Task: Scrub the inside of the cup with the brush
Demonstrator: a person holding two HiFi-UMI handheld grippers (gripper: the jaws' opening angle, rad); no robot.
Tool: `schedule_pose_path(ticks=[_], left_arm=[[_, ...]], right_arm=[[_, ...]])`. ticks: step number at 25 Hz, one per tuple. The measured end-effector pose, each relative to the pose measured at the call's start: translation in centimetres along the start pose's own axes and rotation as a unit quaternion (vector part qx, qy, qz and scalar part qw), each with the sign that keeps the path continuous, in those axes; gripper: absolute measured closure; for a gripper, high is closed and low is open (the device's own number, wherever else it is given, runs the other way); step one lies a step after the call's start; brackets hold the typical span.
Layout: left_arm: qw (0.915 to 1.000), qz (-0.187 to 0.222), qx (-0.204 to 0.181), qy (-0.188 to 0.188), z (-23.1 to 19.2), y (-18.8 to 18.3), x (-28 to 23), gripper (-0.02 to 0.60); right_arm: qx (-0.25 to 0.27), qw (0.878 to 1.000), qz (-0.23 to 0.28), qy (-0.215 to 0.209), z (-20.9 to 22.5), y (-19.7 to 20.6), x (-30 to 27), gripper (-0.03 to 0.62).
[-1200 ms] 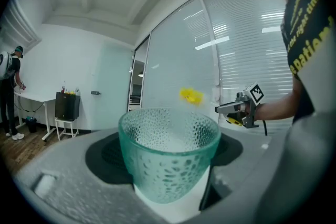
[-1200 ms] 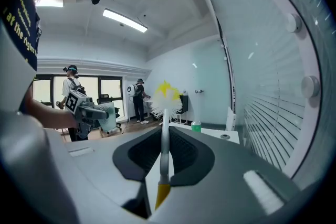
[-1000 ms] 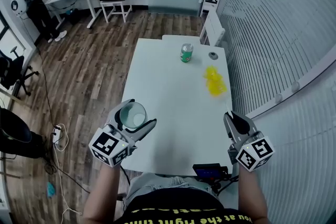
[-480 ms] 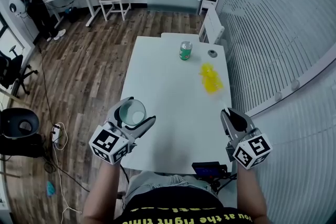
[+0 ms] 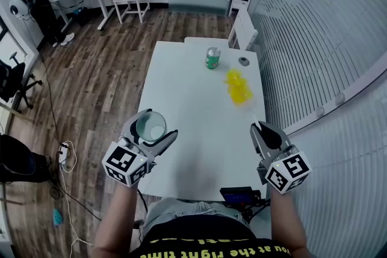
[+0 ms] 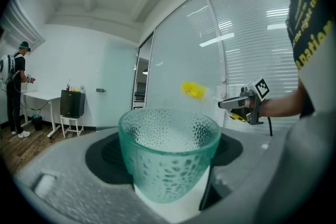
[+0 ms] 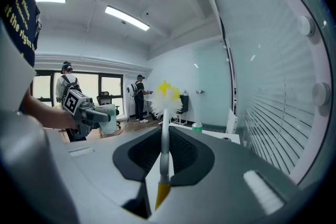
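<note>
Wood-plank flooring surrounds a white counter (image 5: pixel 199 106), seen from steeply above.

The left hand-held gripper (image 5: pixel 156 125) is closed on a pale green dimpled glass cup (image 5: pixel 151 127). It holds the cup upright, mouth up, over the counter's near left edge. In the left gripper view both jaws press against the cup's lower wall, and its base is hidden between them.

The right hand-held gripper (image 5: pixel 259 130) is at the counter's near right edge. Its jaws are clamped on the thin white handle of a brush (image 7: pixel 165 128), whose white bristles are tipped with yellow. The yellow butt end of the handle shows below the jaws. In the head view the brush head is only a blurred yellow smear over the counter's right side, and the handle cannot be followed.

Cup and brush are well apart.

At the counter's far end stands a green can (image 5: pixel 213 58). Just beside it is a small round grey item (image 5: pixel 243 61), too small to identify. A dark device (image 5: pixel 240 195) at the counter's near edge is partly cut off by the person's torso.
</note>
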State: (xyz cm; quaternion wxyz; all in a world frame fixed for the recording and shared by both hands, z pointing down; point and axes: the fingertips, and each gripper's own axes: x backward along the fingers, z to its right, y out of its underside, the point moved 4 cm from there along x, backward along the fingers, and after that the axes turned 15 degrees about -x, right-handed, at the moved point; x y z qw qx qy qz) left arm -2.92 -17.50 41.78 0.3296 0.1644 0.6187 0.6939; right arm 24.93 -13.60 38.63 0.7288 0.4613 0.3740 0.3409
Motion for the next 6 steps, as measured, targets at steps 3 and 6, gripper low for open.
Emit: schedule_pose_path(ticks=[3, 6], left_arm=[[1.0000, -0.003, -0.004, 0.002, -0.13, 0.05, -0.14, 0.173], [1.0000, -0.004, -0.005, 0.004, -0.19, 0.14, -0.24, 0.173]], right_arm=[[0.002, 1.000, 0.000, -0.002, -0.16, -0.15, -0.32, 0.549], [0.004, 1.000, 0.000, -0.003, -0.27, -0.28, -0.53, 0.549]])
